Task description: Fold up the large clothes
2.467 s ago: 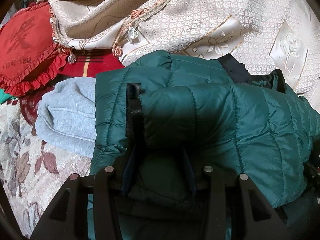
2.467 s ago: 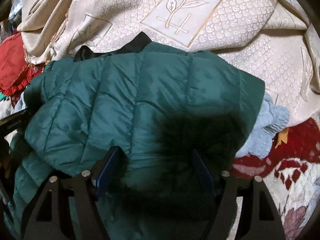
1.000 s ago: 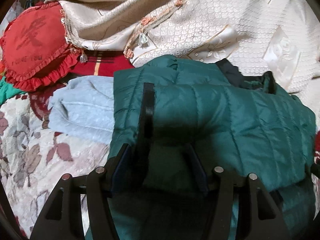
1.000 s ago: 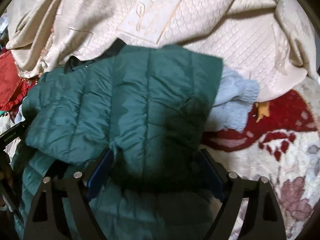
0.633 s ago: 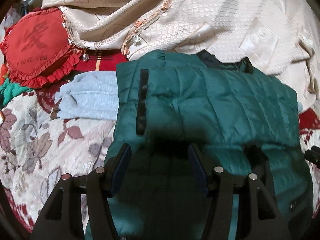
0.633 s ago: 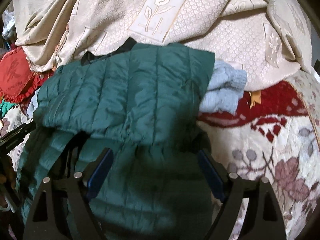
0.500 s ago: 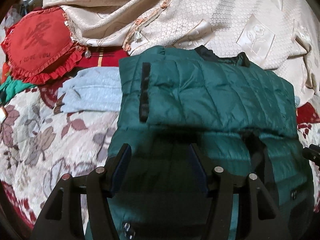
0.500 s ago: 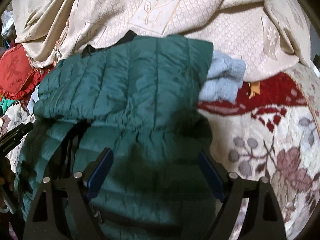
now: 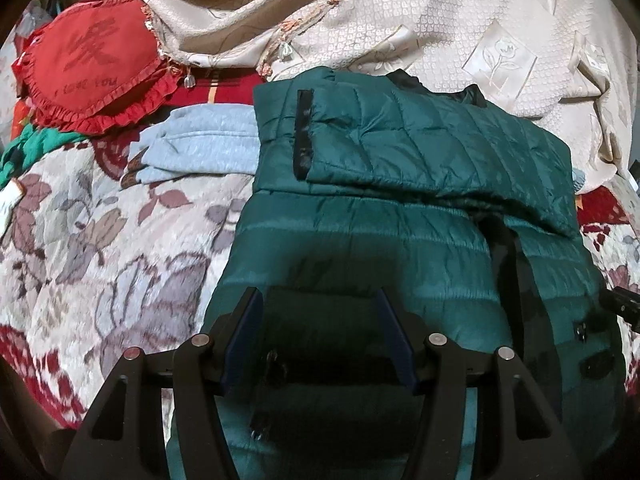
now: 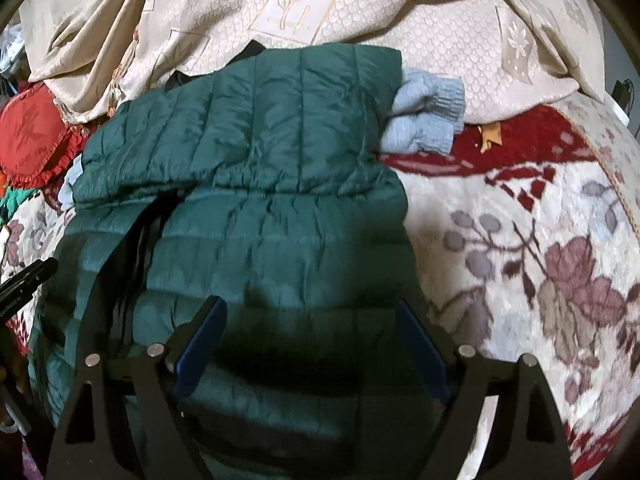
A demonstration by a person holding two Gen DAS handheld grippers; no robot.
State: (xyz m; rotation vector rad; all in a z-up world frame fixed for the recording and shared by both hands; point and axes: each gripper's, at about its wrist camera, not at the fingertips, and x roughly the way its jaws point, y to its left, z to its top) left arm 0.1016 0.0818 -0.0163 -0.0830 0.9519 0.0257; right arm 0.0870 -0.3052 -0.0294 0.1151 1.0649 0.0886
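A dark green quilted puffer jacket (image 9: 420, 152) lies on the bed, its sleeves folded across the chest and its lower body stretching toward me. It also shows in the right wrist view (image 10: 256, 128). My left gripper (image 9: 318, 308) is open and empty, hovering over the jacket's lower part. My right gripper (image 10: 310, 316) is open and empty, also over the lower part, further right. Each gripper's tip shows at the edge of the other's view.
A light blue sweater (image 9: 200, 148) lies under the jacket's far end, sticking out on both sides (image 10: 428, 116). A red frilled cushion (image 9: 92, 64) sits far left. A cream embroidered cover (image 9: 440, 20) is bunched behind. The floral bedspread (image 10: 540, 260) surrounds the jacket.
Both grippers let go of the folded sleeves and opened, then drew back toward me. The sleeves now lie flat across the chest and more of the jacket's lower body is in view.
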